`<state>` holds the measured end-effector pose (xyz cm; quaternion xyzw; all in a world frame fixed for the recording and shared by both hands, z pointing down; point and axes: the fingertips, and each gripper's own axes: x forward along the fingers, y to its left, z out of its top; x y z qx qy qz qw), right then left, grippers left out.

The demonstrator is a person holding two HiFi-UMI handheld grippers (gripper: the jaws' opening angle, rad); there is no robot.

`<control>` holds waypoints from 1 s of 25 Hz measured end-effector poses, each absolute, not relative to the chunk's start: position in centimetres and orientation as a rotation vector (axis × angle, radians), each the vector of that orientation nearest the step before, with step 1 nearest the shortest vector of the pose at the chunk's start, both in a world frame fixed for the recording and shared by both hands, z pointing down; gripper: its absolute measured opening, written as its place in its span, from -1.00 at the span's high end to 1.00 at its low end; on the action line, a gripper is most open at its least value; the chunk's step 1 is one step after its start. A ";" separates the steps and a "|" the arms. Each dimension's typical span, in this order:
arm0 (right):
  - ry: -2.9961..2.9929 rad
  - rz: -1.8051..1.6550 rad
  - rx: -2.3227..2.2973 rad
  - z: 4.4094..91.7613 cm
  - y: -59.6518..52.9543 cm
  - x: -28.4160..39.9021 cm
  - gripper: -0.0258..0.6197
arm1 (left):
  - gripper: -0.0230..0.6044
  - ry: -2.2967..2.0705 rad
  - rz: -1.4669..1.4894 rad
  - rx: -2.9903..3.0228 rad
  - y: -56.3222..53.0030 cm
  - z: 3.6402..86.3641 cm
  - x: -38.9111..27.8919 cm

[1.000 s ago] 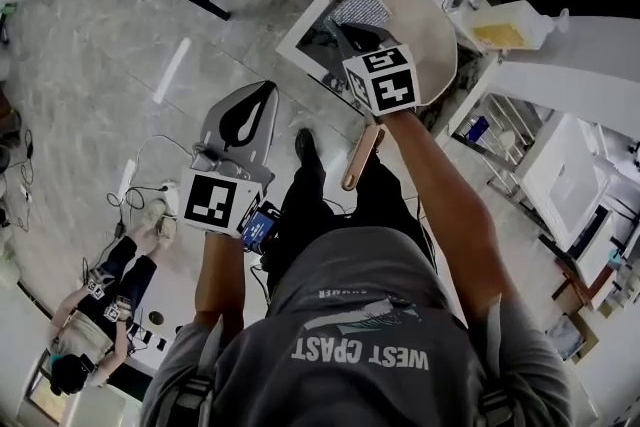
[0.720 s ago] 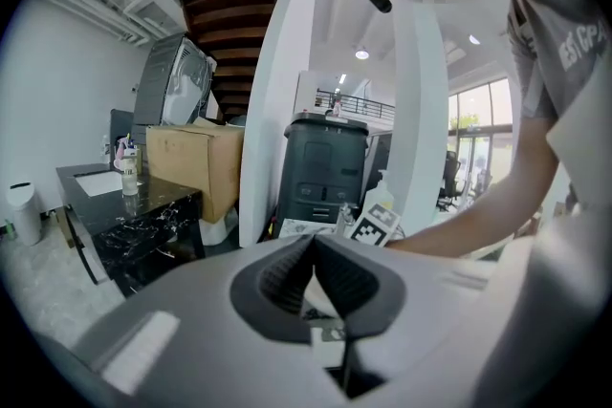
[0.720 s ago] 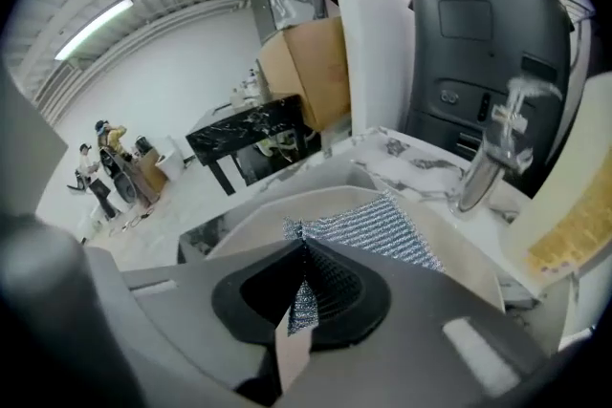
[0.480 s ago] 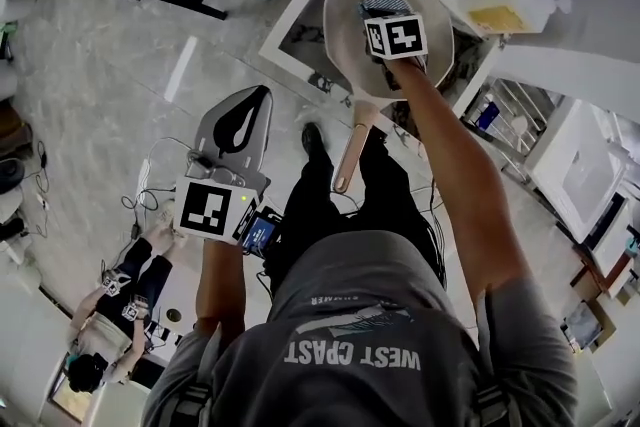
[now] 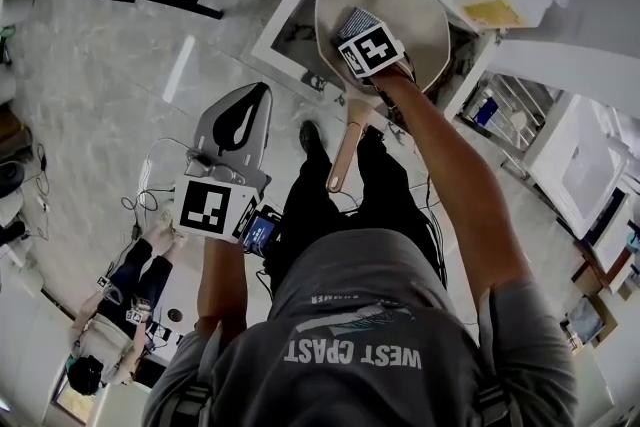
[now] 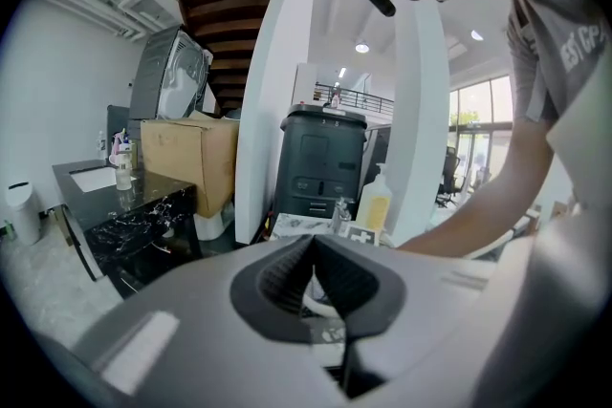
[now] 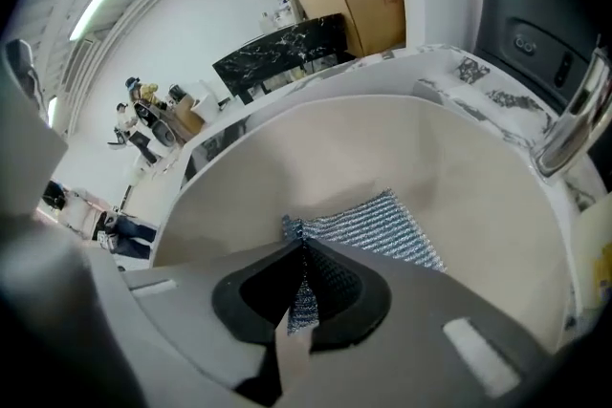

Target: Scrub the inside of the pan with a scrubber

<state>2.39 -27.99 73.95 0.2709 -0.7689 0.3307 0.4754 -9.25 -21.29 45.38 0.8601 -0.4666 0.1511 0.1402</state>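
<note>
A cream pan sits at the counter, its long handle pointing back toward the person. My right gripper reaches into it, shut on a silver-blue striped mesh scrubber. In the right gripper view the scrubber lies flat on the pan's inner wall, one edge pinched between the jaws of the right gripper. My left gripper hangs low at the person's left side, away from the pan. In its own view the left gripper is shut with nothing held.
A yellow soap bottle stands right of the pan. A chrome tap rises by the pan's rim on the marbled white counter. A person sits on the floor at lower left. A cardboard box and a black bin stand behind.
My right gripper has swept the scrubber over the pan's inside, first further in, then back toward the left. The left gripper has stayed at the person's side.
</note>
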 end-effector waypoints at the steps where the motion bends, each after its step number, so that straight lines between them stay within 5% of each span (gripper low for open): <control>1: -1.858 0.805 0.645 73.9 -27.5 3.0 0.88 | 0.92 -1.346 0.434 2.487 -21.3 45.3 -9.2; 15: -1.667 0.924 0.905 75.5 -30.8 15.3 0.88 | 0.92 -1.340 0.441 2.492 -21.5 45.4 -8.9; 25: -1.801 0.837 0.943 76.0 -35.7 10.3 0.89 | 0.92 -1.352 0.456 2.462 -20.9 46.3 -9.3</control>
